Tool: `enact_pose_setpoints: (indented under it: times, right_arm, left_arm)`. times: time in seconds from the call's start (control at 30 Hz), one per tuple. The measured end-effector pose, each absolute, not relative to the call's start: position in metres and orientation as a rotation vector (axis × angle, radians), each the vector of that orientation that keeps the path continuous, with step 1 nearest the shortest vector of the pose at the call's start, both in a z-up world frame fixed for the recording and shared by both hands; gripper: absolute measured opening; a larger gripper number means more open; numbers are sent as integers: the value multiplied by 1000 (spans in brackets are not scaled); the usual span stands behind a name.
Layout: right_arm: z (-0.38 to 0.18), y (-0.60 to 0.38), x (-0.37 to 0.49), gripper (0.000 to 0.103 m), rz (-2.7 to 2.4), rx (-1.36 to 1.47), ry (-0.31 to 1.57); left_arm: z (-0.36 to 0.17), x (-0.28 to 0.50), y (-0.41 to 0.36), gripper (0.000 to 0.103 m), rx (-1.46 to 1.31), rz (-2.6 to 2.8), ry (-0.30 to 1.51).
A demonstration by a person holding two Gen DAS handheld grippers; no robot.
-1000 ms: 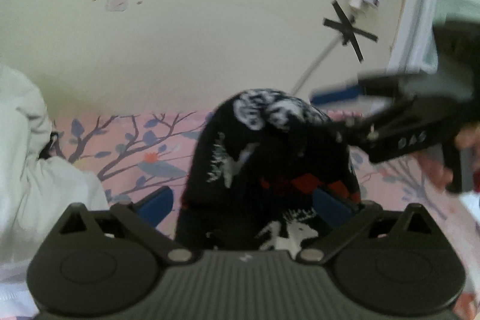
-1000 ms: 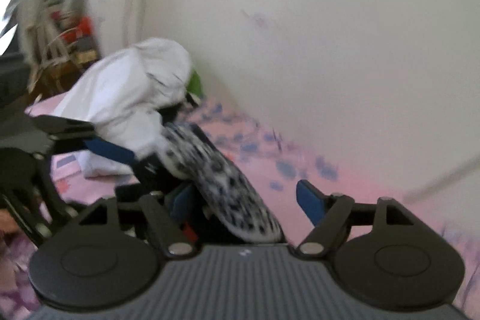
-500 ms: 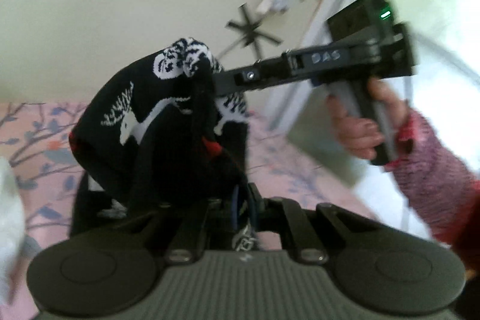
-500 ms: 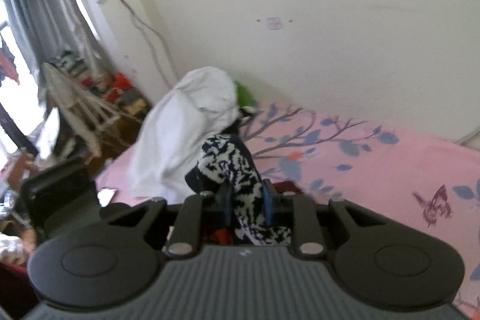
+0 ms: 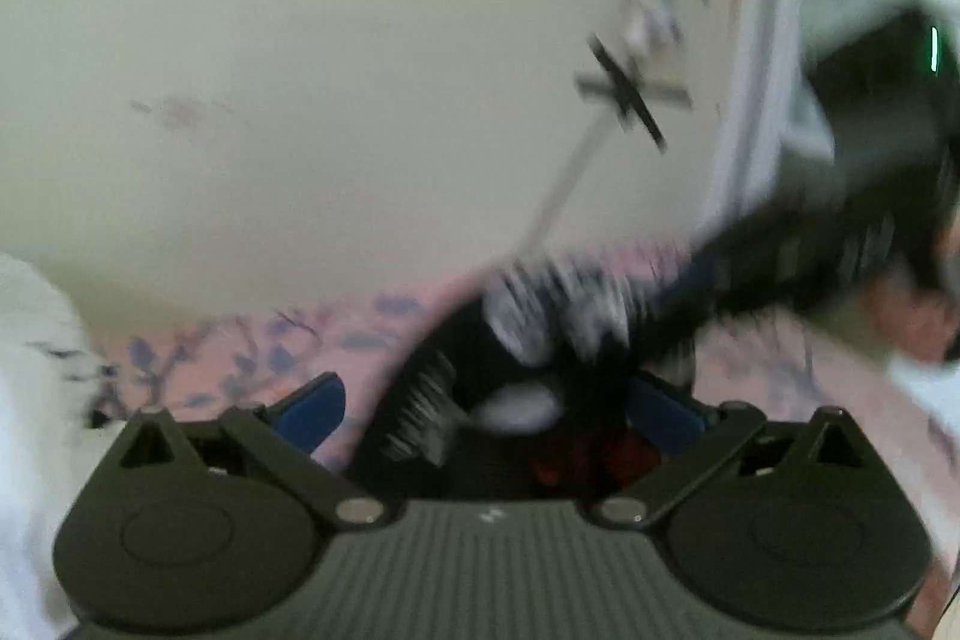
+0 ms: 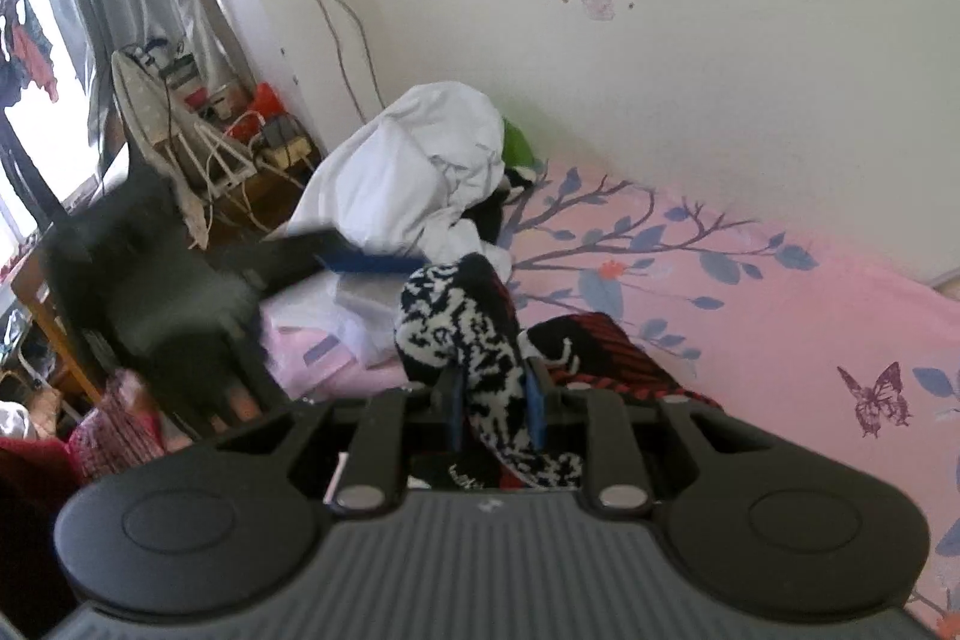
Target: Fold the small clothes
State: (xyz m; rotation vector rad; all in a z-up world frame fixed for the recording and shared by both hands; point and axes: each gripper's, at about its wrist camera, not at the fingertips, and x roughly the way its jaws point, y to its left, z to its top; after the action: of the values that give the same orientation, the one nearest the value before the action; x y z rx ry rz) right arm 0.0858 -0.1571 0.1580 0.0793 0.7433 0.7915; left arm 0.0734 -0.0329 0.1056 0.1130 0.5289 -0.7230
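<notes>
Since half a second ago your left gripper point(image 5: 483, 415) has let go: its blue pads, then pinched together on the knit, now stand wide apart with the black-and-white patterned garment point(image 5: 540, 340) lying loose between them. Your right gripper point(image 6: 497, 403) has kept its hold, its blue pads clenched on a black-and-white patterned fold of the same garment point(image 6: 462, 340), which rises in a hump just above the fingers. The garment's red-and-black part trails down onto the pink floral bedsheet point(image 6: 750, 292) just right of the gripper. In the left wrist view everything is smeared by motion, so the garment's exact shape there is hard to read; it seems to sit on the sheet in front of the open fingers, with your right gripper reaching in from the right. A heap of white cloth point(image 6: 408, 172) sits on the bed beyond the garment, near the wall.
</notes>
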Motion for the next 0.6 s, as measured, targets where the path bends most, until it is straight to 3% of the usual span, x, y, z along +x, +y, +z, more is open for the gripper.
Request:
enact_pose_setpoints:
  times: [0.07,0.1,0.13,0.23,0.43,0.53,0.6]
  right_arm:
    - [160,-162,88,16,779,96,734]
    - [160,-163,91,16,771,104,729]
    - [160,-163,94,16,766,114,729]
    - [155,-158,109,16,750,125,738]
    - [131,-124,156,15,743,114,783]
    - [91,-93,181,14,715,43,863]
    - [65,-87,194,15,736,141,858]
  left_arm:
    - [92,73,-47,100,158,-756,550]
    - [86,71,-53,84,170,-778,564]
    - [82,66,-58,61,176,-794,581]
    - [78,60,-57,39,146,-810,617]
    - [83,68,-9,33,-182,-855,731]
    - [56,90,13,30,-313,-789,836]
    - [34,106,27,31,-400,-766,894]
